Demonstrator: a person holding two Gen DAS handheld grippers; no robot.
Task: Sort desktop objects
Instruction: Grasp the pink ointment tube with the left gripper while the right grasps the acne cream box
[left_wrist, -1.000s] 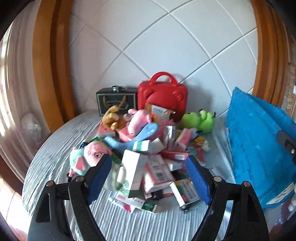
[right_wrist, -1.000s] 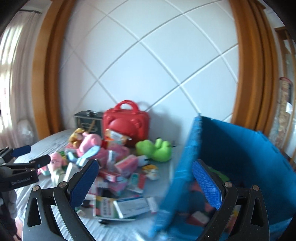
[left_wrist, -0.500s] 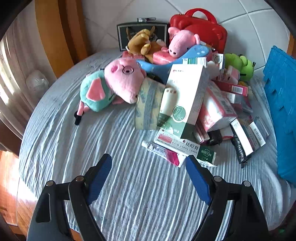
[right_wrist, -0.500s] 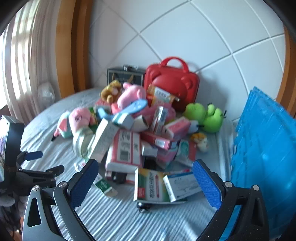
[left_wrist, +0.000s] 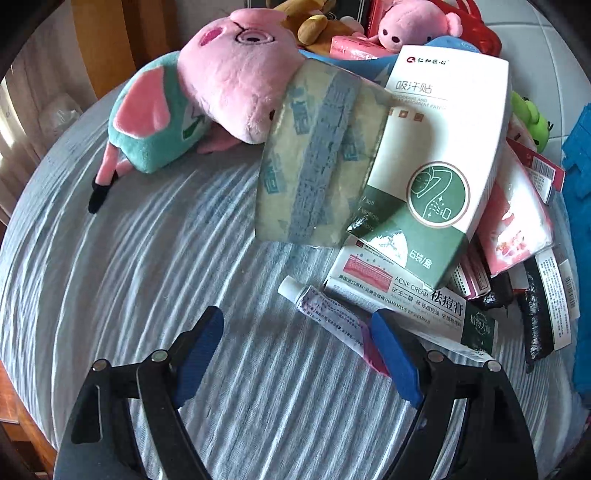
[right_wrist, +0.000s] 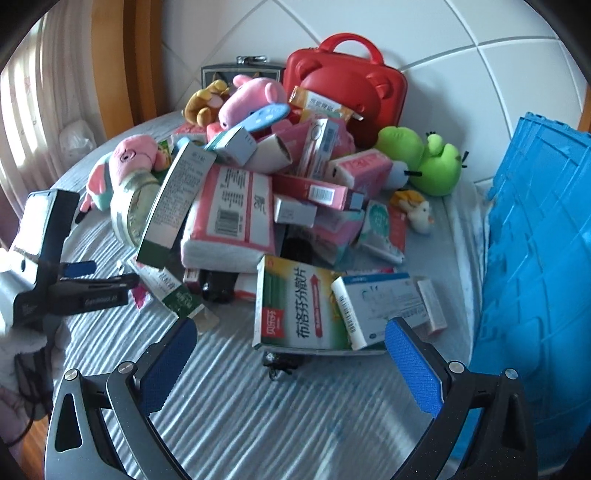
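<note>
A heap of medicine boxes and plush toys lies on a round table with a striped cloth (left_wrist: 147, 280). My left gripper (left_wrist: 297, 325) is open, low over the cloth, with a small ointment tube (left_wrist: 325, 314) against its right finger. Beyond it lie an acne cream box (left_wrist: 417, 302), a white-green box (left_wrist: 436, 158), a tape roll (left_wrist: 317, 162) and a pink pig plush (left_wrist: 207, 96). My right gripper (right_wrist: 288, 343) is open above the cloth, in front of a green-yellow medicine box (right_wrist: 299, 306) and a white-blue box (right_wrist: 380, 306). The left gripper shows in the right wrist view (right_wrist: 103, 277).
A blue crate (right_wrist: 535, 258) stands at the right. A red case (right_wrist: 347, 85) and a dark box (right_wrist: 236, 72) stand at the back wall. A green frog plush (right_wrist: 424, 162) lies by the heap. The table edge is near at the left (left_wrist: 14, 373).
My left gripper has tipped down and moved in close to the tube and boxes at the heap's near edge. My right gripper has swung left from the blue crate toward the heap.
</note>
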